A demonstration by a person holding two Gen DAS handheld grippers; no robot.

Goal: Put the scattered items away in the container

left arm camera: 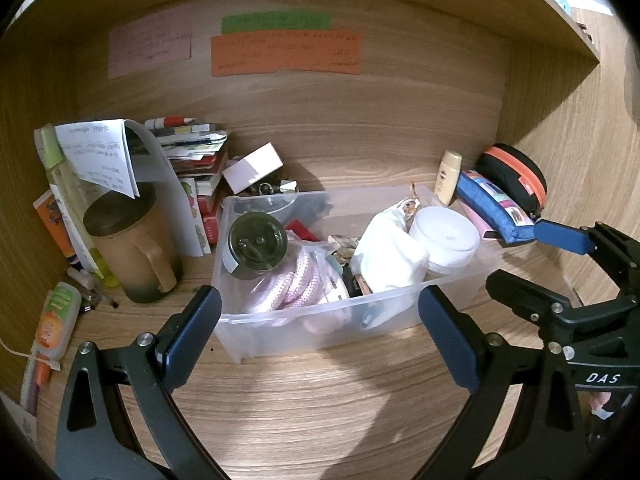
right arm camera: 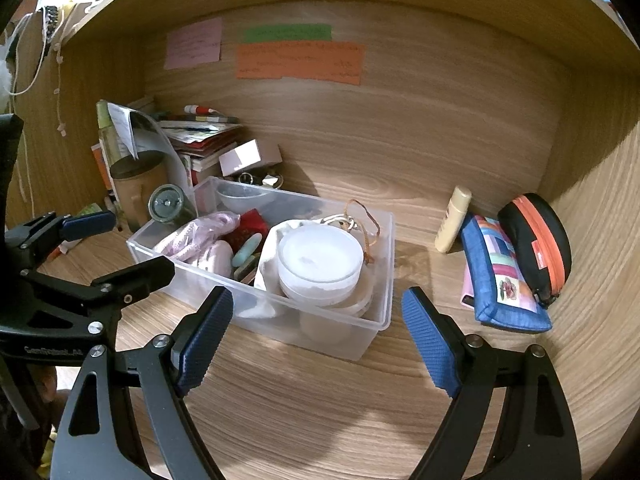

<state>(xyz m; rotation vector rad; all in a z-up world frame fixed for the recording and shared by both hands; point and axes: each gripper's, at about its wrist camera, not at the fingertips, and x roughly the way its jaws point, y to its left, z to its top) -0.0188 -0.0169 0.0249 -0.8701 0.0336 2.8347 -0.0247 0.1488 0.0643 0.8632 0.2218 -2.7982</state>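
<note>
A clear plastic container (left arm camera: pixel 256 332) (right arm camera: pixel 376 312) sits mid-desk. It holds a pink rope (left arm camera: pixel 296 284), a dark-lidded jar (left arm camera: pixel 256 240), a white cloth (left arm camera: pixel 388 256) and a white round tub (left arm camera: pixel 446 236) (right arm camera: pixel 320 260). Right of it lie a cream bottle (right arm camera: pixel 454 220), a blue pouch (right arm camera: pixel 500 276) and a black case with an orange zip (right arm camera: pixel 536 240). My left gripper (left arm camera: pixel 320 320) is open and empty in front of the container. My right gripper (right arm camera: pixel 318 320) is open and empty at the container's near right corner.
A brown mug (left arm camera: pixel 132 248), a stack of books and papers (left arm camera: pixel 192 152), a small white box (left arm camera: pixel 254 168) and tubes (left arm camera: pixel 54 320) crowd the left. Wooden walls close the back and right. Coloured notes (left arm camera: pixel 286 52) hang on the back wall.
</note>
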